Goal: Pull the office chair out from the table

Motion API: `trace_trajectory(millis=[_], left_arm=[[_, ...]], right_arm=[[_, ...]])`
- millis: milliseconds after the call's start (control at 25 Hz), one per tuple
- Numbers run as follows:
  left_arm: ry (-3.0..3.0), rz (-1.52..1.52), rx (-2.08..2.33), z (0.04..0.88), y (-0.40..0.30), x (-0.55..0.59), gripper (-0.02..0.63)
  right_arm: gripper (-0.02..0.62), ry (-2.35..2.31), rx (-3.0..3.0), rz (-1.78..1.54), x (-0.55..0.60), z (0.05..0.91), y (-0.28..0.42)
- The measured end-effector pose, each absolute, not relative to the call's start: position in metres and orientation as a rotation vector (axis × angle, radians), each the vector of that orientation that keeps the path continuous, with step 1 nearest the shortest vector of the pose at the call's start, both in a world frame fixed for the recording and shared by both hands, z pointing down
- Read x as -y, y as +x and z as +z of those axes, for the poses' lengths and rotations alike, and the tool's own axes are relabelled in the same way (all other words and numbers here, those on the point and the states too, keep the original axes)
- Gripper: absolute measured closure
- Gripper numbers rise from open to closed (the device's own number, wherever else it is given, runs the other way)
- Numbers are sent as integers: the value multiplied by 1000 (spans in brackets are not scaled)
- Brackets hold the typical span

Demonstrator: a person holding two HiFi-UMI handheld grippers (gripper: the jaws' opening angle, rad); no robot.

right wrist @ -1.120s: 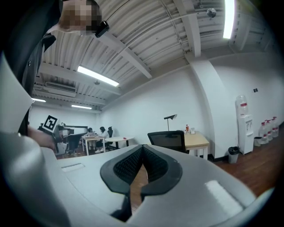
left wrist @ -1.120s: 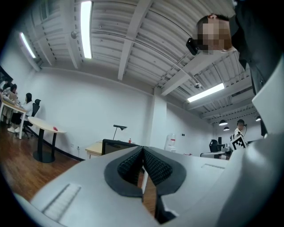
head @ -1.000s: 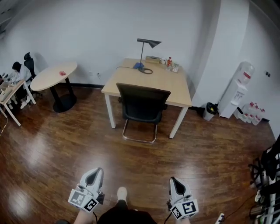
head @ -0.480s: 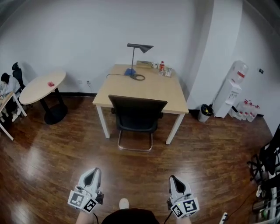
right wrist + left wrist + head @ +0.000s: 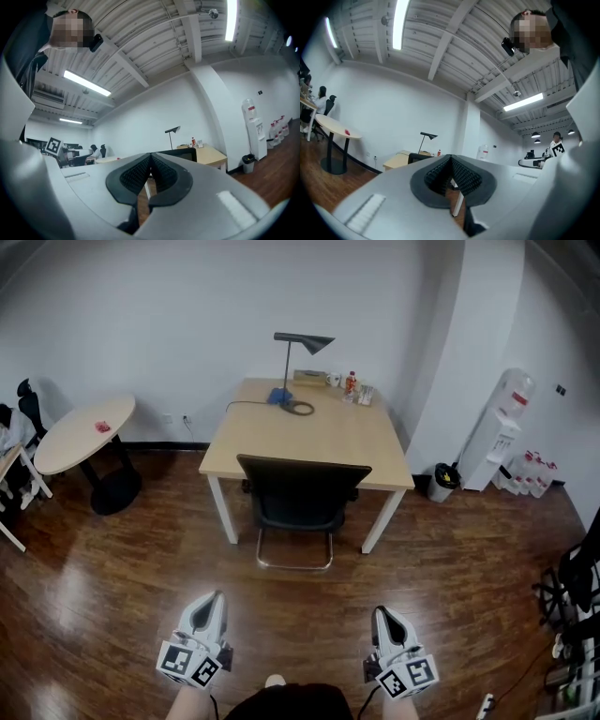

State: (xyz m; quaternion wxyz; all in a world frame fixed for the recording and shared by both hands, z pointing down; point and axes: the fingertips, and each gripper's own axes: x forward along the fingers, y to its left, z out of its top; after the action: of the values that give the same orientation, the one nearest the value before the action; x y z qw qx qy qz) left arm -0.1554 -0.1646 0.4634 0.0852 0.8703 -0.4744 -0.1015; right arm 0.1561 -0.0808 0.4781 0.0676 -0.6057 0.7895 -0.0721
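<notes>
Far left stands a round table [image 5: 80,432]. The left gripper [image 5: 212,601] is near, jaws pressed together on nothing. Farther off, the office chair [image 5: 302,493] is tucked against the near edge of the bench [image 5: 319,432] — well apart from both grippers. The right gripper [image 5: 383,613] is likewise closed and empty.

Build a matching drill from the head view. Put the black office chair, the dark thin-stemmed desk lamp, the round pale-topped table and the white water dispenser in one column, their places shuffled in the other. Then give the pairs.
Things
1. black office chair
2. dark thin-stemmed desk lamp
3. round pale-topped table
4. white water dispenser

Places
A. by the right wall, right of the black bin
B. far end of the rectangular wooden desk
C. pushed in at the desk's near edge
D. left of the desk, near the back wall

Pairs: 1-C, 2-B, 3-D, 4-A
</notes>
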Motion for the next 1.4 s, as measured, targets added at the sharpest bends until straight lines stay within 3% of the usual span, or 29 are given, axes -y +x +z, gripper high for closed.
trace_trajectory(millis=[720,1400], left_arm=[[2562,-319,1495,471,-123,298,604],[2621,-203,1409,483,-47,394,604]], right_arm=[[581,-1731,-2439,-190,235,484,203],[581,-1677,-2585,-162,356,493,250]])
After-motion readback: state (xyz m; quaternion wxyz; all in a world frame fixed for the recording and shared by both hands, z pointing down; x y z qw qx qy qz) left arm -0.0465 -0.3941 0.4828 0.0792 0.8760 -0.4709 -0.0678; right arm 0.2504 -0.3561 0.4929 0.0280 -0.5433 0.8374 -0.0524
